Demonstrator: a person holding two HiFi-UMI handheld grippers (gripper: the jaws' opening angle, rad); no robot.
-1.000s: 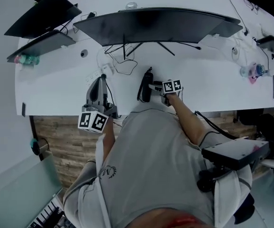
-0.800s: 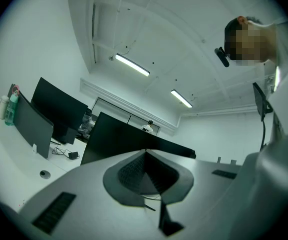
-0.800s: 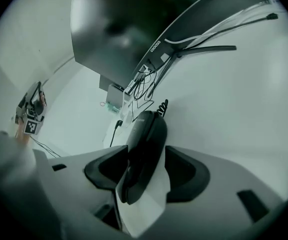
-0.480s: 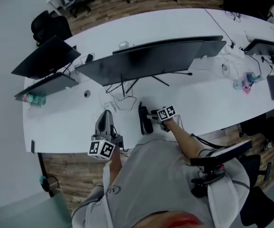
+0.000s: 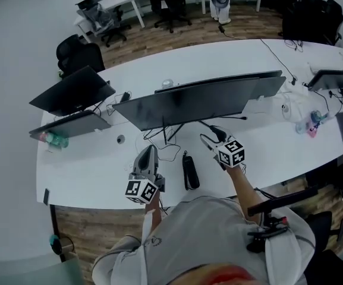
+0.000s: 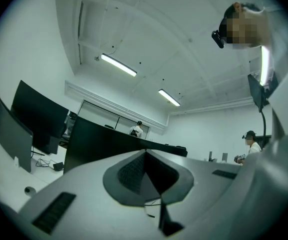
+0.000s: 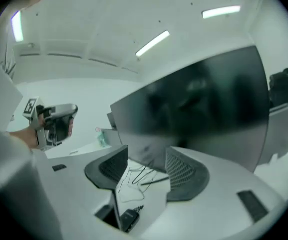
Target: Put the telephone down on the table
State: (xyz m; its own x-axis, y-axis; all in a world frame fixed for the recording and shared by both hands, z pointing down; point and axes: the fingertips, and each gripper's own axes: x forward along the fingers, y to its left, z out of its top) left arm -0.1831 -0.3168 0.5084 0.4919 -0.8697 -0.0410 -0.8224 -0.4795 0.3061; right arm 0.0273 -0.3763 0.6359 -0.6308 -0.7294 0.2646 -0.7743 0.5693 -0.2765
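Down on the white tabletop (image 5: pixel 88 165) the telephone (image 5: pixel 189 171) now lies flat, released since a second ago. Right tool (image 5: pixel 210 136) has lifted beyond it, spread and empty; left tool (image 5: pixel 150 153) hangs beside, pressed together. Best to withdraw high, clear of the cables (image 5: pixel 165 153).

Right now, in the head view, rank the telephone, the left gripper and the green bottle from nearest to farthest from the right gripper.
1. telephone: lying flat, just left of the right gripper.
2. left gripper: further left, past the telephone.
3. green bottle: far left, well beyond both.
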